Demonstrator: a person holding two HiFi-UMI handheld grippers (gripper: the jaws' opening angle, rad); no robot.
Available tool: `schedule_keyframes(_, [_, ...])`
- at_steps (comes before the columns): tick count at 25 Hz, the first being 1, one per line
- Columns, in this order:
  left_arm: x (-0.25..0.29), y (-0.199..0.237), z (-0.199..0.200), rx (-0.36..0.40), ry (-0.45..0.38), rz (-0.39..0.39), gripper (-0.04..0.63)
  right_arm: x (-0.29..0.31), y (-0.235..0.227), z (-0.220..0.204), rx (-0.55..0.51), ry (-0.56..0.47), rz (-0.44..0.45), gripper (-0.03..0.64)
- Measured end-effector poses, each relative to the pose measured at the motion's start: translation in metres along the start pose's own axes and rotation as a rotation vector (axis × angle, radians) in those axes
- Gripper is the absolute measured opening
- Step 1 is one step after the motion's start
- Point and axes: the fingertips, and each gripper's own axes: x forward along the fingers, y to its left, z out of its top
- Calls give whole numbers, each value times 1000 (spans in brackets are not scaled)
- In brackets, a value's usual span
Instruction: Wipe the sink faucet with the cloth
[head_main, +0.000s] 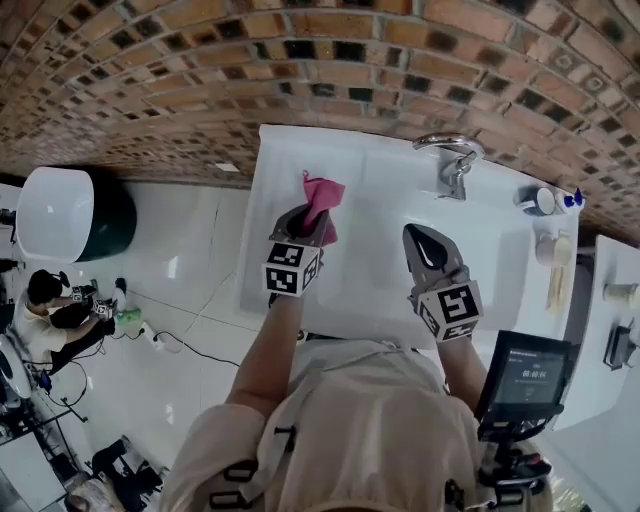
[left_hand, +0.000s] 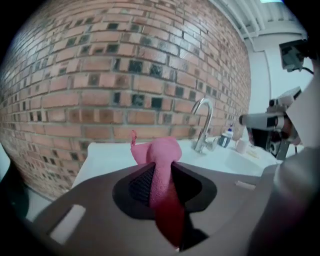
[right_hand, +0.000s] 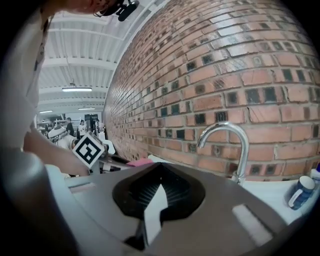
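A pink cloth (head_main: 322, 200) hangs bunched from my left gripper (head_main: 305, 225), which is shut on it over the left part of the white sink top (head_main: 380, 190). In the left gripper view the cloth (left_hand: 157, 152) fills the gap between the jaws of the left gripper (left_hand: 161, 167). The chrome faucet (head_main: 447, 160) stands at the back right, against the brick wall. It is well apart from the cloth and also shows as the faucet (left_hand: 204, 125). My right gripper (head_main: 425, 245) hovers in front of the faucet (right_hand: 235, 145). Its tips, seen in the right gripper view (right_hand: 157, 167), meet with nothing between them.
Small bottles (head_main: 548, 200) and a cup stand right of the faucet. A black screen device (head_main: 522, 375) sits at the counter's near right. Another white counter (head_main: 615, 300) adjoins on the right. On the tiled floor at left are a white basin (head_main: 55, 215) and a seated person (head_main: 55, 305).
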Motion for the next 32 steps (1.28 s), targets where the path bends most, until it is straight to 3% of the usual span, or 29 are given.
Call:
schedule_keyframes(5, [12,-74,118,70,-218,-100,86,-35,-27,21,-32,-48,-30,-11])
schedule_keyframes(9, [38,-105,168,91,-262,-116,87,-60,-53,32,-46,-74,-64,-11])
schedule_keyframes(14, [76,-105,173,88,-230,-52,87,-91,-89,30,-50,-73,-115,-11])
schedule_keyframes(18, [99,-109,166,66,-191,-48,87,-102,-113,27,-36,-66,-143,-11])
schedule_keyframes(23, [98,-118,177,20,-257,-36,87,-102,-122,21,-32,-58,-132,-11])
schedule_keyframes(28, [93,-167,212,134,-331,-96,89,-99,-125,13,-13,-61,-115,-11])
schedule_keyframes(32, [93,-198,224,243,-362,-100,91,-107,-126,10,-1,-60,-133,-11])
